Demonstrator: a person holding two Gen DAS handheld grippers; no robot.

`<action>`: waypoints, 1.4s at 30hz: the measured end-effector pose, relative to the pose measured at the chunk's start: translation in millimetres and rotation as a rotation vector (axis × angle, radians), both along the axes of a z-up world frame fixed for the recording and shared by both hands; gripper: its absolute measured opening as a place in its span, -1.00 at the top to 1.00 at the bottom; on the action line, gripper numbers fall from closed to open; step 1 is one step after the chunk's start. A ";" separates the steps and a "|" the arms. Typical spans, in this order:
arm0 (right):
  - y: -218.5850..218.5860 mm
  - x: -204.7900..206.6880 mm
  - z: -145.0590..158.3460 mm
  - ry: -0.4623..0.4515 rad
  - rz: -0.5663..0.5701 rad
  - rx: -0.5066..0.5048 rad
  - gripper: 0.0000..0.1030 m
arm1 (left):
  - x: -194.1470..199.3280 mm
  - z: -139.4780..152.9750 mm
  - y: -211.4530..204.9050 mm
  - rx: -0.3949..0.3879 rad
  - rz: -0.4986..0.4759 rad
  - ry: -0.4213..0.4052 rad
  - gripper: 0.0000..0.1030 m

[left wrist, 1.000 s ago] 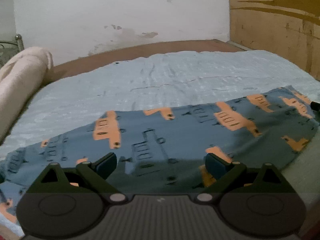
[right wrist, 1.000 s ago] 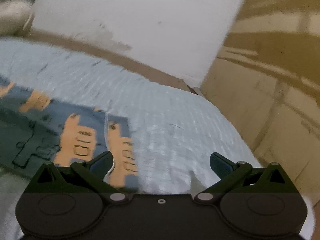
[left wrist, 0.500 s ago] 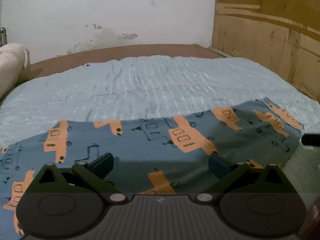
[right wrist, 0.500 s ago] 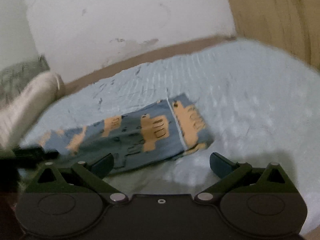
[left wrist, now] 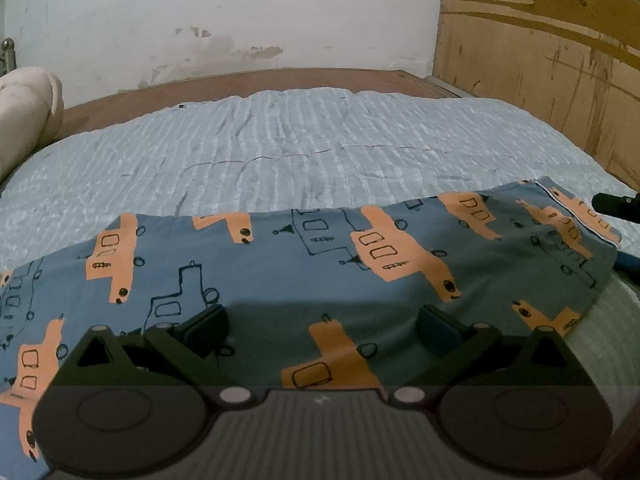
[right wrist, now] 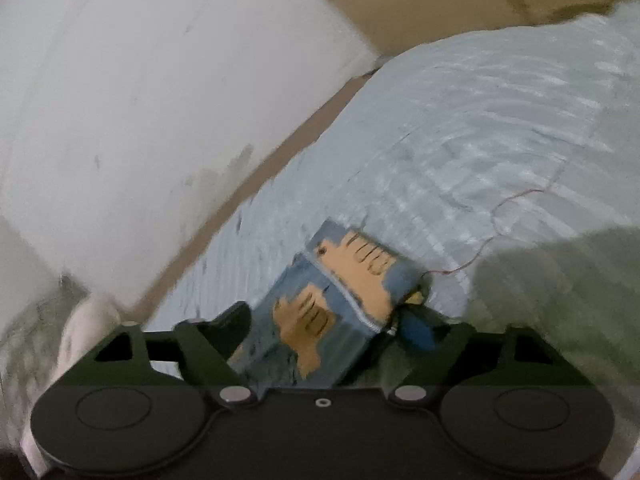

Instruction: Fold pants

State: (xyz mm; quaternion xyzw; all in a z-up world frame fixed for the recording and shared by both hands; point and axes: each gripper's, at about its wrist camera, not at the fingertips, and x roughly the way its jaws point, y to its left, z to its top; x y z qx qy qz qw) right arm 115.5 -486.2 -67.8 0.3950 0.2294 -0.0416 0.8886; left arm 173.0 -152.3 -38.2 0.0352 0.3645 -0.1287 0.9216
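Pants [left wrist: 304,280] lie flat across the bed [left wrist: 320,148], hem end between my right gripper [right wrist: 324,332] as its fingers close on it.
I'd seat both layers deep before lifting; left gripper [left wrist: 320,326] hangs released above the cloth at 6 o'clock. Right view is blurred, so pad contact is unclear.

The pants [left wrist: 320,272] were dusty blue, printed with flat orange trucks and dark outline-drawn trucks, with a thin white seam line near one end. The bedspread [left wrist: 320,152] was pale blue-white with fine ribbed stripes. The wall [left wrist: 240,12] was white with brownish stains. A wooden panel [left wrist: 540,60] was tan with darker streaks. A bolster [left wrist: 24,112] was cream. Both grippers [left wrist: 320,328] [right wrist: 324,332] were black.
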 end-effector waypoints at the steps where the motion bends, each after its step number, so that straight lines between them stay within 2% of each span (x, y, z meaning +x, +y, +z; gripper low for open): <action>1: -0.2 -0.6 -1.0 -0.007 -0.025 0.011 -0.40 | 0.3 0.9 -0.1 -0.004 0.000 0.002 -0.99; 4: 1.5 -1.4 -4.7 -0.008 -0.090 0.007 0.00 | 3.7 4.0 0.4 -0.025 0.000 0.014 -0.99; 6: 3.7 -0.3 -6.7 0.007 -0.117 -0.017 0.35 | 7.9 6.1 1.1 -0.045 0.002 0.023 -0.99; 8: 6.1 0.7 -6.5 0.022 -0.126 -0.058 0.51 | 14.2 8.6 2.0 -0.078 0.002 0.042 -0.99; 10: 11.0 1.3 -4.2 0.026 -0.112 -0.115 0.57 | 21.5 12.0 4.6 -0.138 -0.006 0.071 -0.99; 12: 20.2 1.6 2.0 0.022 -0.089 -0.218 0.64 | 28.0 15.5 9.0 -0.213 -0.013 0.099 -0.99; 17: 63.9 2.3 21.9 -0.034 -0.001 -0.588 0.74 | 39.4 25.3 22.4 -0.403 -0.051 0.134 -0.99; 21: 106.6 2.8 34.6 -0.109 0.115 -0.839 0.75 | 42.1 29.6 33.6 -0.515 -0.086 0.137 -0.99; 25: 151.1 -5.2 38.6 -0.182 0.245 -1.038 0.77 | 43.7 29.2 44.3 -0.644 -0.105 0.155 -0.99; 28: 186.5 -10.1 36.5 -0.230 0.352 -1.161 0.77 | 43.9 27.6 51.6 -0.702 -0.109 0.167 -0.99; 31: 215.1 -18.0 31.5 -0.243 0.461 -1.203 0.77 | 43.0 22.7 54.0 -0.699 -0.094 0.189 -0.99; 35: 243.2 -27.5 12.3 -0.204 0.578 -1.226 0.77 | 40.0 14.9 58.3 -0.679 -0.069 0.208 -0.99; 39: 244.5 -27.0 1.5 -0.158 0.585 -1.179 0.76 | 38.4 8.4 58.7 -0.645 -0.061 0.236 -0.97; 42: 238.9 -28.4 2.6 -0.157 0.558 -1.120 0.75 | 40.4 3.2 55.2 -0.653 -0.068 0.269 -0.88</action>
